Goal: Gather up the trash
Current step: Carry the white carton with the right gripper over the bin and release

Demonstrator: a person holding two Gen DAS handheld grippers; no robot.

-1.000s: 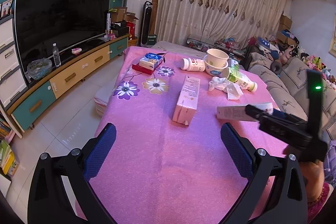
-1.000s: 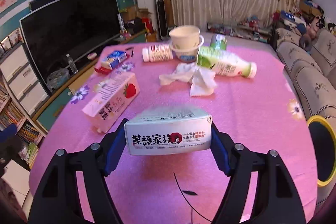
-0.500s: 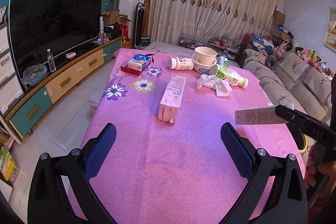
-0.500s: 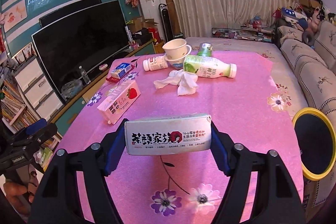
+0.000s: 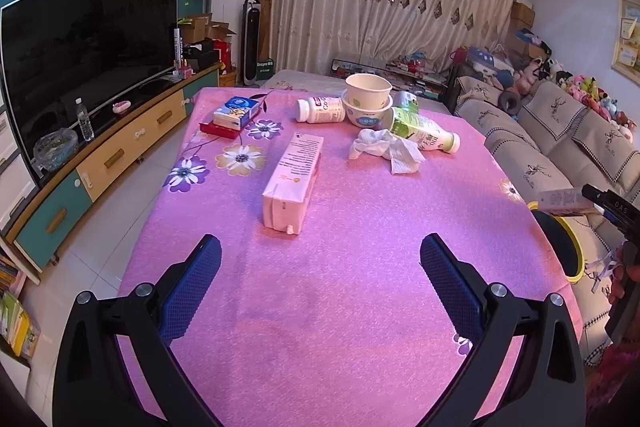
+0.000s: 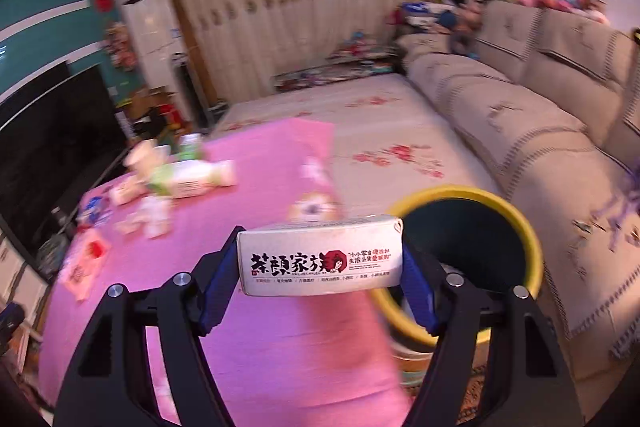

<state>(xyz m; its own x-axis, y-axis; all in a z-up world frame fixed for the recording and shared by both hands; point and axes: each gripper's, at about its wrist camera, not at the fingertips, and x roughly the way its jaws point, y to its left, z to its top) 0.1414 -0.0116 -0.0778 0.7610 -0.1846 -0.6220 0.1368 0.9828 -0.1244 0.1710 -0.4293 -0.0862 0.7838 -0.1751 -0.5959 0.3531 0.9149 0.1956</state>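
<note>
Two grippers are ours here. In the right wrist view, the right gripper (image 6: 320,267) sits at lower centre with its blue pads clamped on the two ends of a white carton with black Chinese lettering (image 6: 320,259), held crosswise. Just right of the carton in that frame stands the yellow-rimmed bin (image 6: 532,239), its dark mouth open beside the sofa (image 6: 520,115); the carton's right end overlaps the bin's rim in the picture, though we cannot tell whether it is over the opening.

In the left wrist view, our left gripper (image 5: 320,279) hangs at lower centre with jaws wide apart and nothing between them, above the pink flowered tablecloth (image 5: 340,307). Mid-frame lies a pink carton (image 5: 294,181); beyond it a crumpled tissue (image 5: 386,149), a green-labelled bottle on its side (image 5: 424,133), stacked paper cups (image 5: 368,99) and a white bottle (image 5: 320,110).
</note>
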